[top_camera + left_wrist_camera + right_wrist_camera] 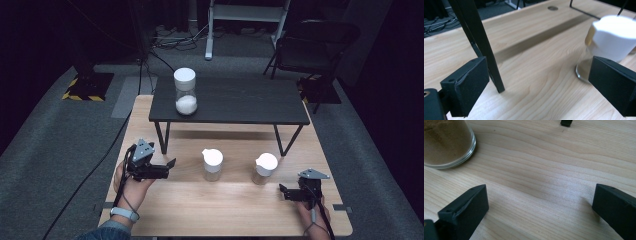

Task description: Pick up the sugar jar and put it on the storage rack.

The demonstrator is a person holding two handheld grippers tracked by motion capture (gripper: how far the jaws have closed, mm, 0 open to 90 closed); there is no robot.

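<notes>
Between the two grippers, on the wooden table point(235, 205) in front of the black shelf point(230, 102), stood two white-capped jars. Left gripper point(172, 164) gaped wide, empty, near the left jar point(212, 165); right gripper point(281, 190) likewise beside the right jar point(264, 168). A hasty sideways reach could have tipped either narrow jar.

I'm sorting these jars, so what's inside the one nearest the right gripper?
The jar holds brown powder at its base; its white cap hides the upper part.
</notes>
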